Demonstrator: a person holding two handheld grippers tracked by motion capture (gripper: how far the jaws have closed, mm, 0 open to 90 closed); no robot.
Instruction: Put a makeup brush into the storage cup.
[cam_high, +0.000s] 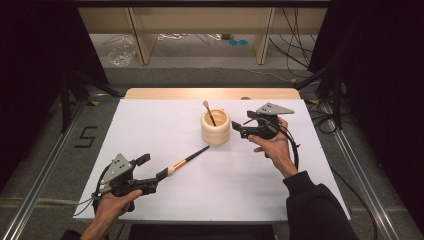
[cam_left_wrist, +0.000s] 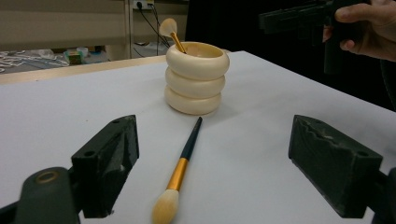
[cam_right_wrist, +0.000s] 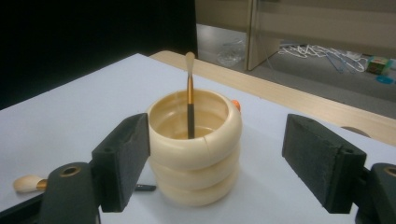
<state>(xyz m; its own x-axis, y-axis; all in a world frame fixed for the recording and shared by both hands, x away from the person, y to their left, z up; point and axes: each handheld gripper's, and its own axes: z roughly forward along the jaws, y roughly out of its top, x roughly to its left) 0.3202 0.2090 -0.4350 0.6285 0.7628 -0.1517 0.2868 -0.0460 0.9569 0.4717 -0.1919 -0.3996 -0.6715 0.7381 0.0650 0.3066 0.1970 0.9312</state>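
Spreading across the middle of the high view is the white table (cam_high: 165, 125), with the ribbed cream holder (cam_high: 215, 128) standing at its centre and one brush (cam_high: 209, 113) leaning inside it. Hovering just right of the holder, the right gripper (cam_high: 239, 128) is gaping wide, nothing between its jaws. Resting lower left, the left gripper (cam_high: 161, 175) is also spread, a second brush (cam_high: 190, 159) lying flat between its jaws, untouched
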